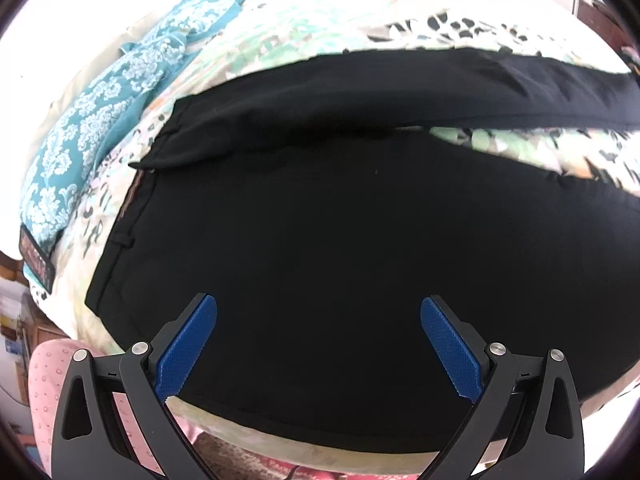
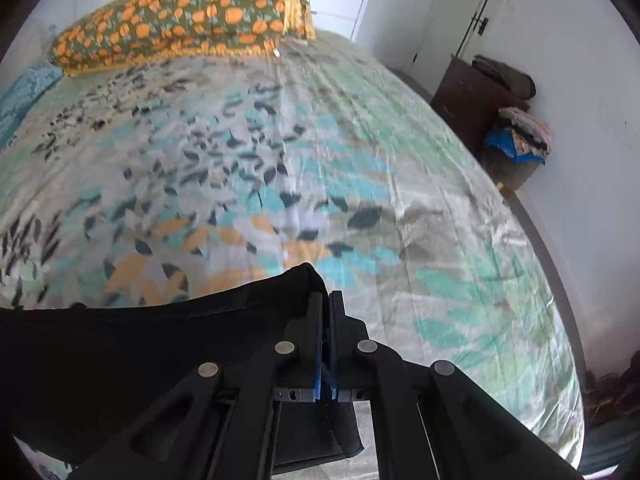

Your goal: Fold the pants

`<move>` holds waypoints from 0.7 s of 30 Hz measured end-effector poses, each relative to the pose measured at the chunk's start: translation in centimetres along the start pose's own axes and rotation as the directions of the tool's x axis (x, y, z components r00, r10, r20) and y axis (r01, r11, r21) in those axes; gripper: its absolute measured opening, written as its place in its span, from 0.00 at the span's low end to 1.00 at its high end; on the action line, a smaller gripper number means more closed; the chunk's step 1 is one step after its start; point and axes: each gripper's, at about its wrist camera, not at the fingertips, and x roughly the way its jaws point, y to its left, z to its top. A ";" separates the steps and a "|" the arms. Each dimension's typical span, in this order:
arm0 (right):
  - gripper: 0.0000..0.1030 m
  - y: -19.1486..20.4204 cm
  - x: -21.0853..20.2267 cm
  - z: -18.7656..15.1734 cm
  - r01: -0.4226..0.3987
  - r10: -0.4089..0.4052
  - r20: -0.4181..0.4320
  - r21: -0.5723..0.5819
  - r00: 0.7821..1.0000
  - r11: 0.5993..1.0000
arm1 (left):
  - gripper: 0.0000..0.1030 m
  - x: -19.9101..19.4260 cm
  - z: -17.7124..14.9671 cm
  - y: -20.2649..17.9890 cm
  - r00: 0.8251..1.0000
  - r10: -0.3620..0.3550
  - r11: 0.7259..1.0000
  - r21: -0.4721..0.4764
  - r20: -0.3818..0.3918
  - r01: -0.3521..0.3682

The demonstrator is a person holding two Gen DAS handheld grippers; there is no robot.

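Observation:
Black pants [image 1: 320,248] lie spread on a leaf-patterned bedsheet [image 1: 320,20], waistband at the left, one leg running to the right, the other folded across the far side. My left gripper [image 1: 319,312] is open and empty, blue pads apart just above the seat of the pants near the bed's front edge. In the right wrist view my right gripper [image 2: 327,300] is shut on the black pants [image 2: 140,344], pinching a leg end that is lifted above the sheet [image 2: 360,160]; the fabric trails off to the left.
A teal patterned cloth [image 1: 100,120] lies along the bed's left side. An orange-and-green pillow [image 2: 180,20] sits at the far end of the bed. A dark cabinet [image 2: 468,100] with piled clothes stands by the white wall at right. A pink item [image 1: 44,380] is below the bed edge.

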 end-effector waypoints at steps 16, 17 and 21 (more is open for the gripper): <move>0.42 17.0 -5.6 0.7 -0.534 0.526 -0.101 -0.235 0.845 0.812 | 0.99 4.2 7.8 9.7 0.986 -0.137 0.933 -0.321 0.100 0.162; 0.42 21.5 -6.5 0.6 -0.629 0.612 -0.156 -0.272 0.775 0.728 | 0.99 5.1 6.8 9.3 0.982 -0.160 0.931 -0.317 0.096 0.183; 0.42 38.4 -9.4 -0.5 -0.807 0.735 -0.361 -0.399 0.574 0.434 | 0.99 6.7 3.9 7.7 0.965 -0.249 0.932 -0.251 0.087 0.263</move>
